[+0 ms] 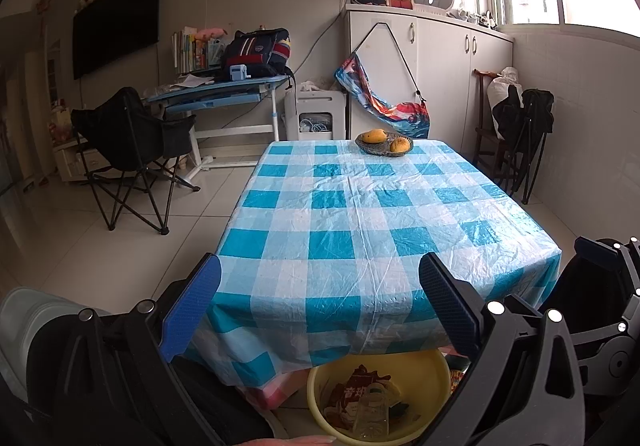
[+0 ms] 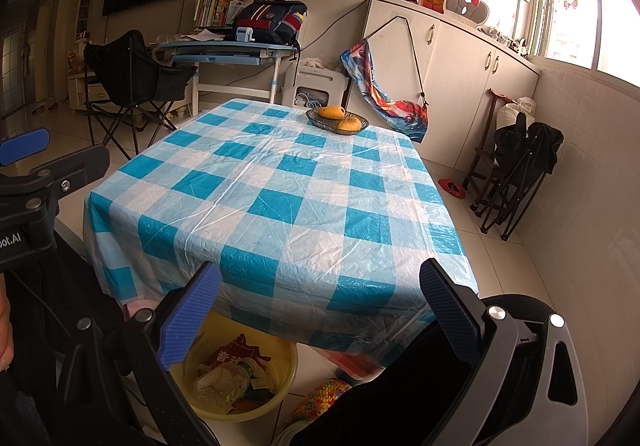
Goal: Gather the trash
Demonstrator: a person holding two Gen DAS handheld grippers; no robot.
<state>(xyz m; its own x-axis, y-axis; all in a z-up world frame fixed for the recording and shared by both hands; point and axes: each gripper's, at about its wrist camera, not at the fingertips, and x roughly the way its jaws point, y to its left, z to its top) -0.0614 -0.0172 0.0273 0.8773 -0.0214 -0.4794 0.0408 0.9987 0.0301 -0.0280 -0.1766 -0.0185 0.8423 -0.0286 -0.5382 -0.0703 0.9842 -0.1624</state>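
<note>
A yellow basin (image 1: 432, 370) (image 2: 286, 370) stands on the floor under the near edge of the table. Inside it lie a red wrapper (image 1: 356, 386) (image 2: 240, 354), a crushed clear plastic bottle (image 1: 372, 416) (image 2: 224, 380) and other scraps. My left gripper (image 1: 320, 306) is open with nothing between its blue-padded fingers, held above the basin before the table's front edge. My right gripper (image 2: 320, 310) is open too and holds nothing, above and to the right of the basin. The left gripper's finger (image 2: 24, 148) shows at the left of the right wrist view.
The table (image 1: 360, 214) (image 2: 280, 198) wears a blue-and-white checked plastic cloth; a dish with two mangoes (image 1: 384, 142) (image 2: 338, 118) sits at its far end. Folding chairs (image 1: 128, 150) (image 2: 520, 170), a blue desk (image 1: 224, 94) and white cabinets (image 1: 440, 74) ring the room. A crocheted cushion (image 2: 320, 398) lies by the basin.
</note>
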